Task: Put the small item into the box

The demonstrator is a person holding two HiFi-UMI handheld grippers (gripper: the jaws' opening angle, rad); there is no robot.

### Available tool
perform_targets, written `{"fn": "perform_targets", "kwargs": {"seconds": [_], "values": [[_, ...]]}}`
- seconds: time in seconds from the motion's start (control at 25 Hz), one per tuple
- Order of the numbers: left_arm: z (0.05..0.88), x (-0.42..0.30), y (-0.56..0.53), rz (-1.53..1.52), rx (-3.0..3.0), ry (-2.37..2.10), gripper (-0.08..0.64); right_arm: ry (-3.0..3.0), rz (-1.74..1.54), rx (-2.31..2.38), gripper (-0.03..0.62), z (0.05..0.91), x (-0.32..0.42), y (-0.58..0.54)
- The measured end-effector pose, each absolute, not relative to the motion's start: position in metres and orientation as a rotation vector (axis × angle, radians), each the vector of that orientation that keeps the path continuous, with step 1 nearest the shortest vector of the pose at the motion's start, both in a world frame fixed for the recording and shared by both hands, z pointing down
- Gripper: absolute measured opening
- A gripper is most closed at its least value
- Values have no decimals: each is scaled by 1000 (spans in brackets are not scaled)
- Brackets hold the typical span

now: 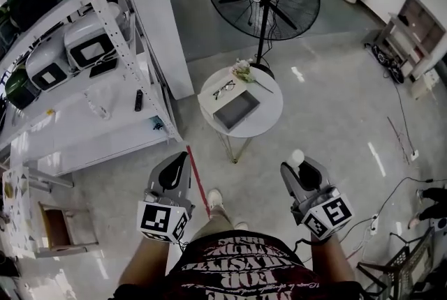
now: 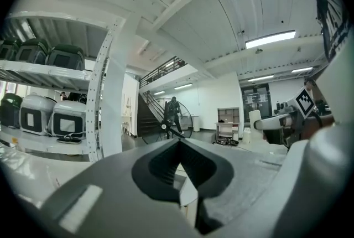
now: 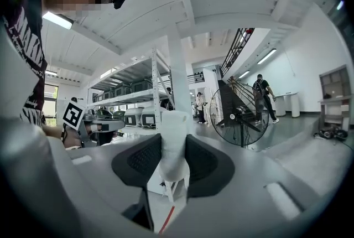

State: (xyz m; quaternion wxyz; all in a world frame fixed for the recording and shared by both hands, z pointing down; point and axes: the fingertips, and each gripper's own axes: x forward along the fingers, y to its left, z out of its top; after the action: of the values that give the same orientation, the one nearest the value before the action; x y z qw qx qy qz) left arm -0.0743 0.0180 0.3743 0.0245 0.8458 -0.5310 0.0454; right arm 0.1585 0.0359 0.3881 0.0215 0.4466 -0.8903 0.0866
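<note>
Right gripper (image 3: 175, 167) clamps the small white item (image 3: 173, 137) upright between its pads, frame centre. Left gripper (image 2: 178, 145) jaws meet at the tips.

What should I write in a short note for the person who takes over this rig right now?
The right hand-held gripper is shut on the small white item, which stands upright between the jaws.
The left hand-held gripper is shut and empty.
The grey box lies open on the round white table ahead, beside eyeglasses; it looks empty.
Done: item is in the grip.
Left: step to the table, lower the item into the box, release.
</note>
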Motion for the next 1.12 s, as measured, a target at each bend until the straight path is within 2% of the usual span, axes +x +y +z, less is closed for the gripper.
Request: {"fn": "perform_targets", "kwargs": {"seconds": [0.48, 1.12], "values": [[379, -82, -58, 249, 2670, -1663, 0, -2748, 290, 1406, 160, 389, 147, -33], [365, -113, -149, 172, 2712, -1607, 0, -2702, 267, 1473, 160, 375, 118, -118]]}}
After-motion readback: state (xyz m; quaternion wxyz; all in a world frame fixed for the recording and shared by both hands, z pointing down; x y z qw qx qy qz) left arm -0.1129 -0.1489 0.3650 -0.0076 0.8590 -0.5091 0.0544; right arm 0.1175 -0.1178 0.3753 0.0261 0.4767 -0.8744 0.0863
